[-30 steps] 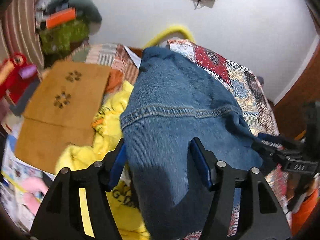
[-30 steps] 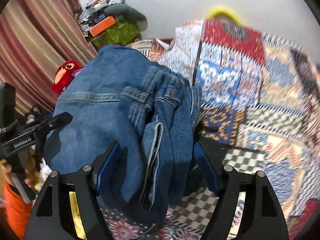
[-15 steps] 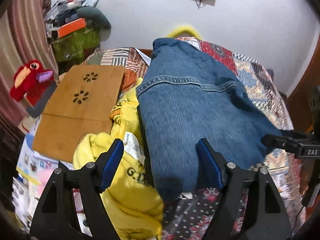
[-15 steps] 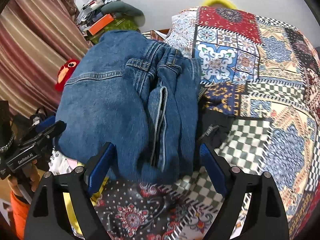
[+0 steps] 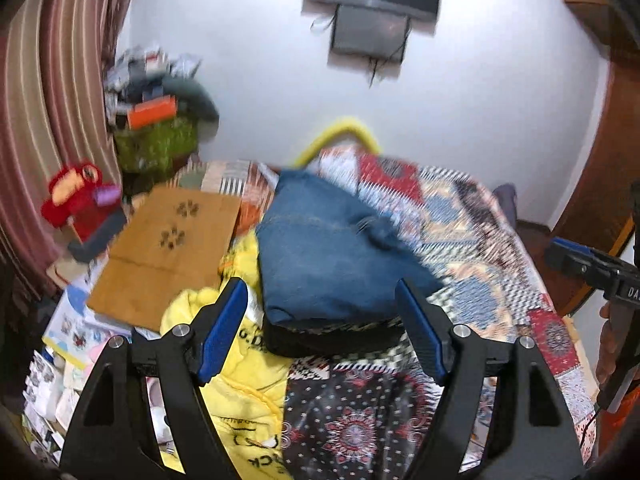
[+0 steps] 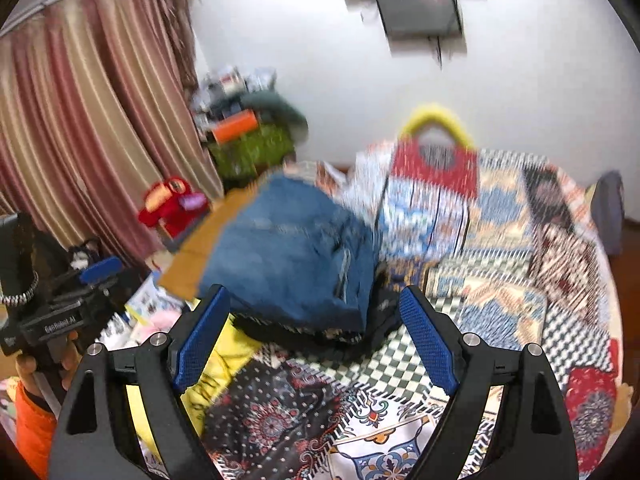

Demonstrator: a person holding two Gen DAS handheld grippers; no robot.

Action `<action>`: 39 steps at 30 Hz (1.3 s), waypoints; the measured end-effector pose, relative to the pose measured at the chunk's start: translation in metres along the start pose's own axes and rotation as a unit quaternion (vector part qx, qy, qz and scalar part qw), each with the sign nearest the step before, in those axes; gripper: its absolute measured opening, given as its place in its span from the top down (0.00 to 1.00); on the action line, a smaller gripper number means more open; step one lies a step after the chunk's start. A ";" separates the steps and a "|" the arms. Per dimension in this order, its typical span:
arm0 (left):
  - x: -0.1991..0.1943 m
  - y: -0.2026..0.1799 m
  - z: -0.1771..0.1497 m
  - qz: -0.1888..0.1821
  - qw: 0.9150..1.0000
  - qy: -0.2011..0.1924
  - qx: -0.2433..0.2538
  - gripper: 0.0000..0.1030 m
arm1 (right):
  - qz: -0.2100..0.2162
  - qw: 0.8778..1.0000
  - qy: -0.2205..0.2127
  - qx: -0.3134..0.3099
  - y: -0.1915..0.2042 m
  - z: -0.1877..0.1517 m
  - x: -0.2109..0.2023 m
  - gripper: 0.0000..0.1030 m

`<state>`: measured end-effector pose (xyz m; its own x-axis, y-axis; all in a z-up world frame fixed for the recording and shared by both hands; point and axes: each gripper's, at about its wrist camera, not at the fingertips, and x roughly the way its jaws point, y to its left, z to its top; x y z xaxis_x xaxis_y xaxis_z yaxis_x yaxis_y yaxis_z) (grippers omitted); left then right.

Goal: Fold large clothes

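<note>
Folded blue jeans (image 5: 332, 256) lie on a dark folded garment (image 5: 328, 338) on the patchwork bedspread (image 5: 492, 248). They also show in the right wrist view (image 6: 292, 264). My left gripper (image 5: 326, 330) is open and empty, held back from the near edge of the jeans. My right gripper (image 6: 314, 336) is open and empty, also short of the pile. A yellow garment (image 5: 244, 376) lies crumpled left of the jeans. The other gripper shows at the edge of each view, at the right of the left wrist view (image 5: 592, 272) and at the left of the right wrist view (image 6: 60, 308).
A brown wooden board (image 5: 168, 252) lies left of the clothes, with a red plush toy (image 5: 80, 200) beyond it. Papers and books (image 5: 72, 344) sit at the bed's left side. Striped curtains (image 6: 80, 120) hang on the left. A screen (image 5: 372, 4) hangs on the wall.
Both grippers let go of the jeans and pulled back and up. The jeans now lie folded on the pile, farther away in both views.
</note>
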<state>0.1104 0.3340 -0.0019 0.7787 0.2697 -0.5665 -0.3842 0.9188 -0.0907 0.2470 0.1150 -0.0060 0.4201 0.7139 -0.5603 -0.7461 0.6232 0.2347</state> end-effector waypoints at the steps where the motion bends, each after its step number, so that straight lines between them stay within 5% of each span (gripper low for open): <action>1: -0.017 -0.009 0.000 0.000 1.000 -0.019 0.005 0.26 | 0.000 1.000 -0.022 -0.005 0.006 0.000 -0.020 0.18; 8: -0.129 -0.057 -0.014 -0.024 0.990 -0.134 0.025 0.26 | 0.007 0.990 -0.139 -0.034 0.041 -0.015 -0.119 0.18; 15: -0.203 -0.095 -0.055 0.009 0.974 -0.221 0.044 0.26 | 0.001 0.974 -0.220 -0.045 0.068 -0.053 -0.180 0.18; 24: -0.225 -0.102 -0.088 0.033 0.968 -0.246 0.026 0.18 | -0.037 0.970 -0.233 -0.060 0.082 -0.081 -0.190 0.16; 28: -0.225 -0.101 -0.096 0.048 0.967 -0.249 0.020 0.10 | -0.058 0.968 -0.236 -0.065 0.085 -0.079 -0.187 0.00; 39: -0.221 -0.103 -0.102 0.057 0.967 -0.248 0.023 0.08 | -0.071 0.969 -0.229 -0.066 0.083 -0.086 -0.182 0.00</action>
<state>-0.0734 0.1505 0.0489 0.8795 0.4638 -0.1063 -0.4672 0.8841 -0.0083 0.0635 0.0093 0.0471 0.6859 0.7098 -0.1604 -0.7109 0.7007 0.0607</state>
